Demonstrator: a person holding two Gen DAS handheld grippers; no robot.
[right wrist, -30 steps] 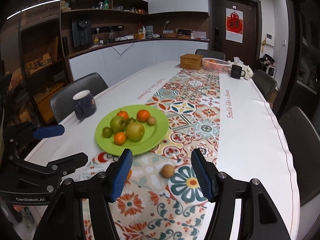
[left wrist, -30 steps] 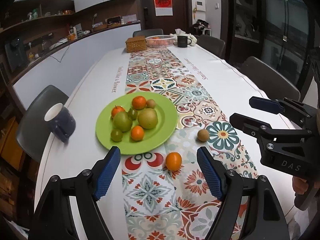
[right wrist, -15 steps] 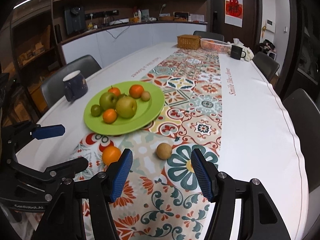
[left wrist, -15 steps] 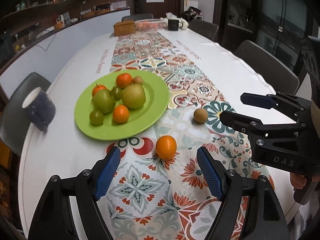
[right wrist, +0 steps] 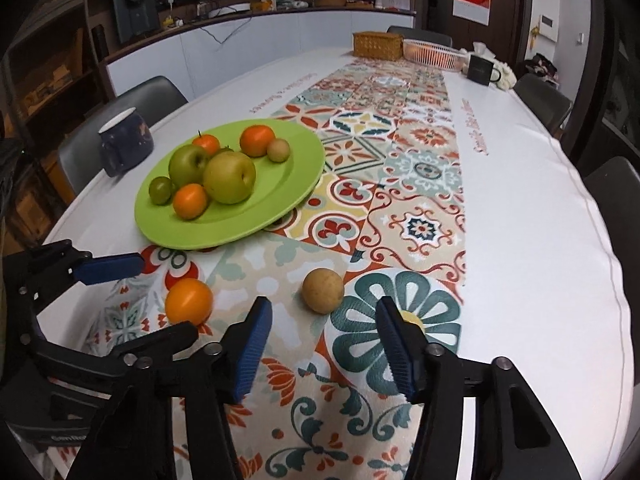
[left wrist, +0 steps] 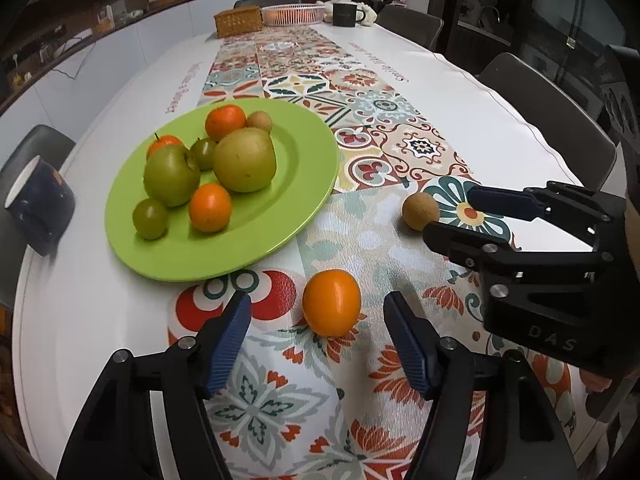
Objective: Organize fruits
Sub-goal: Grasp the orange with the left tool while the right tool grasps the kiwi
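Note:
A loose orange (left wrist: 331, 303) lies on the patterned runner in front of the green plate (left wrist: 296, 184). My left gripper (left wrist: 317, 300) straddles the orange, its jaws closing, and the blue pads (left wrist: 228, 340) stand apart from the peel. A round brown fruit (right wrist: 323, 290) lies further right on the runner. My right gripper (right wrist: 323, 304) is just short of it with jaws closing and pads (right wrist: 250, 350) clear of it. The plate holds apples, oranges and small green fruits. Each gripper shows in the other's view: the right gripper (left wrist: 450, 214), the left gripper (right wrist: 166, 296).
A dark blue mug (left wrist: 38, 208) stands left of the plate near the table's edge. A wicker box (right wrist: 377, 45), a white basket (right wrist: 434, 54) and a black mug (right wrist: 481, 70) stand at the far end. Grey chairs (left wrist: 548, 108) line both sides.
Both grippers have sunk toward the table and come closer to the two loose fruits. Both pairs of jaws have narrowed. The fruits have not moved.

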